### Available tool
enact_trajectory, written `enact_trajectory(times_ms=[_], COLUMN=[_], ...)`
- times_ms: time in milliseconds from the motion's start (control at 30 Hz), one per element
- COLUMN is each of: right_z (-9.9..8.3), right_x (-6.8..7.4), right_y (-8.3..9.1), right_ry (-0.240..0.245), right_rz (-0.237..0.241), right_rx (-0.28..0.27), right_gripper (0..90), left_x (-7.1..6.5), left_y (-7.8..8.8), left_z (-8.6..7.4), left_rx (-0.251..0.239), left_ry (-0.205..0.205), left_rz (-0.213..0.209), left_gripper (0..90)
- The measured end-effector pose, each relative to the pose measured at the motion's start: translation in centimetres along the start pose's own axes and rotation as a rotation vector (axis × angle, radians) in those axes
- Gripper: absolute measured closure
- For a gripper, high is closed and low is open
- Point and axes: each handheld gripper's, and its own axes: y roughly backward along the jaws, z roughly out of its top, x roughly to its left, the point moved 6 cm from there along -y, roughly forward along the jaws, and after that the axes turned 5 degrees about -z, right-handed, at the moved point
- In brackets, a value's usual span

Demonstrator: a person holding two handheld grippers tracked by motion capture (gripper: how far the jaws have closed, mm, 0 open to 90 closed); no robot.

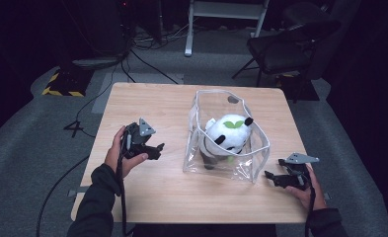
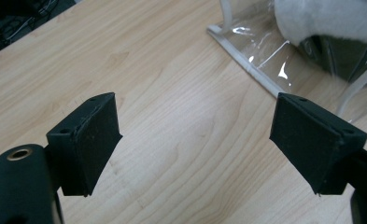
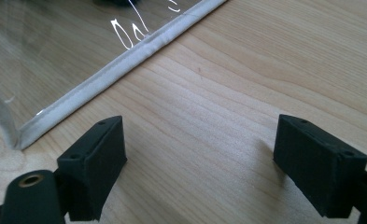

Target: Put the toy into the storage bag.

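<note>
A plush panda toy (image 1: pixel 228 134) with a green leaf on its head sits inside a clear plastic bag (image 1: pixel 253 165) with white piping. The bag stands with its mouth open toward the top, on the middle of the wooden table (image 1: pixel 147 103), a little nearer the right edge.

The risk I see is that the bag is soft and light. If one gripper pushes its wall or pulls only one rim, the bag may slide or tip over, and the toy may roll out.

The left gripper (image 1: pixel 154 150) is held above the table to the left of the bag, pointing toward it, with its jaws wide apart and nothing between them. The right gripper (image 1: pixel 273 177) rests low near the front right corner of the bag, just beside the white piping (image 3: pixel 111 70); its jaws also stand open and empty.
</note>
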Motion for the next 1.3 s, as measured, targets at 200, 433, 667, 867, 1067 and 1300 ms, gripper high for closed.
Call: enact_trajectory(times_ms=[200,433,667,867,1067,1300], right_z=[0.0,0.0,0.0,0.0,0.0,0.0], right_x=[0.0,0.0,0.0,0.0,0.0,0.0], right_y=[0.0,0.0,0.0,0.0,0.0,0.0], right_ry=[0.0,0.0,0.0,0.0,0.0,0.0], right_rz=[0.0,0.0,0.0,0.0,0.0,0.0], right_rx=[0.0,0.0,0.0,0.0,0.0,0.0], right_gripper=[16.7,16.8,16.7,16.7,16.7,16.7], left_x=[0.2,0.3,0.1,0.3,0.4,0.5], left_y=[-0.5,-0.5,-0.8,-0.7,-0.6,-0.4], left_z=[-1.9,-3.4,-5.1,-6.3,-7.6,-9.1], left_rx=[0.031,0.047,0.078,0.09,0.106,0.119], left_ry=[0.002,0.01,-0.001,0.014,0.021,0.026], left_rz=[0.0,0.001,0.01,0.025,0.033,0.043], left_gripper=[16.0,16.0,16.0,16.0,16.0,16.0])
